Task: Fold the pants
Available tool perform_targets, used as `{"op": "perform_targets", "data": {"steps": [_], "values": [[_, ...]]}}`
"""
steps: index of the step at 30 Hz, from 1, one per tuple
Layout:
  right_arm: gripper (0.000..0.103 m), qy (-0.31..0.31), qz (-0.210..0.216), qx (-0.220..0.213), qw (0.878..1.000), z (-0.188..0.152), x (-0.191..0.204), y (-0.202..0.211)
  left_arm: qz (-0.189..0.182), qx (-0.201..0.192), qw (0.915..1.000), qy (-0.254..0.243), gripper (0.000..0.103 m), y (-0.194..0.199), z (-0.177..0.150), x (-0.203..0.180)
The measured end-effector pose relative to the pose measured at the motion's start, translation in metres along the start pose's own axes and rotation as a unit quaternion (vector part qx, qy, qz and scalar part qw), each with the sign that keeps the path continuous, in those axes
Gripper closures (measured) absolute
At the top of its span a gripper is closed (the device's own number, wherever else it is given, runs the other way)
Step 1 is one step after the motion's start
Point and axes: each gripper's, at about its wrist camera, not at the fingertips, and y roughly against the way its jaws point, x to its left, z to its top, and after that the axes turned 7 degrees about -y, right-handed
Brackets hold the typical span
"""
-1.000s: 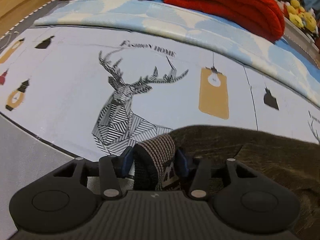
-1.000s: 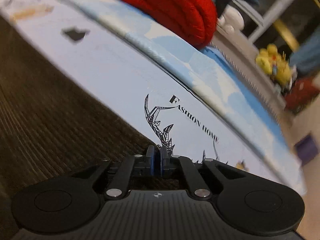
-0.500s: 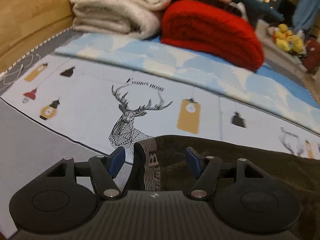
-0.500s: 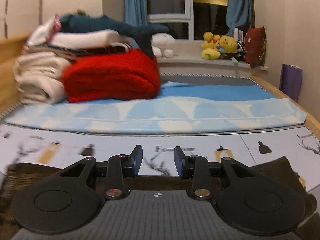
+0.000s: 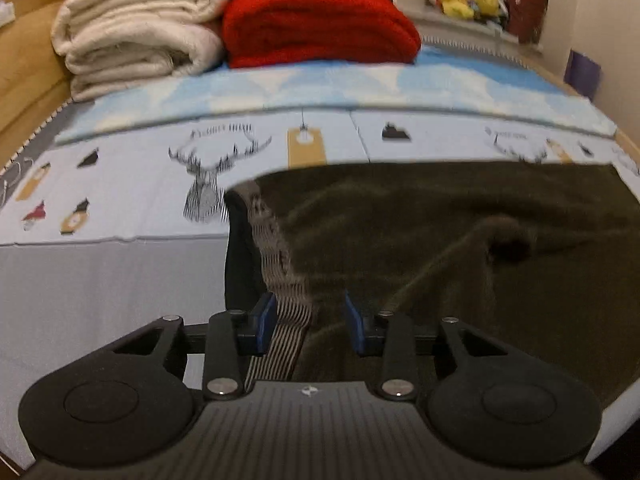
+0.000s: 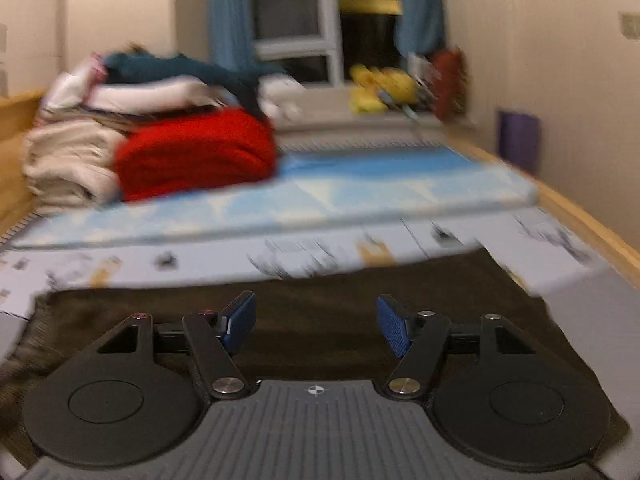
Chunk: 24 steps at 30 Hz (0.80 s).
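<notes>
The dark brown pants (image 5: pixel 460 248) lie spread across the printed sheet (image 5: pixel 120 184) on the bed, their striped waistband (image 5: pixel 276 264) at the left edge of the cloth, just this side of the deer print (image 5: pixel 204 188).

The left gripper (image 5: pixel 310 322) tilts steeply down over that waistband. Its jaws have just been closing and stand partly apart, with the striped band and a fold of brown cloth between them. The left blue pad (image 5: pixel 265 320) sits against the band's edge — whether it presses is hard to tell — while the other pad stands clear of the cloth.

The right gripper (image 6: pixel 316 324) points more shallowly, out over the pants' far edge toward the red blanket (image 6: pixel 196 152) and the window beyond. Its jaws have just been opening and stand wide — nothing is between them, only the pants lying below. That view is blurred.
</notes>
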Motion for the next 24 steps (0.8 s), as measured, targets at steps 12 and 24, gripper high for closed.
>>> {"op": "perform_targets", "data": {"steps": [12, 24], "values": [[0.036, -0.002, -0.071, 0.042, 0.997, -0.019, -0.048, -0.008, -0.019, 0.191, 0.9740, 0.120, 0.024, -0.067, -0.030, 0.052], [0.036, -0.001, -0.084, 0.057, 0.995, -0.021, -0.058, -0.018, -0.004, 0.226, 0.9714, 0.072, 0.026, -0.076, -0.042, 0.046]]}}
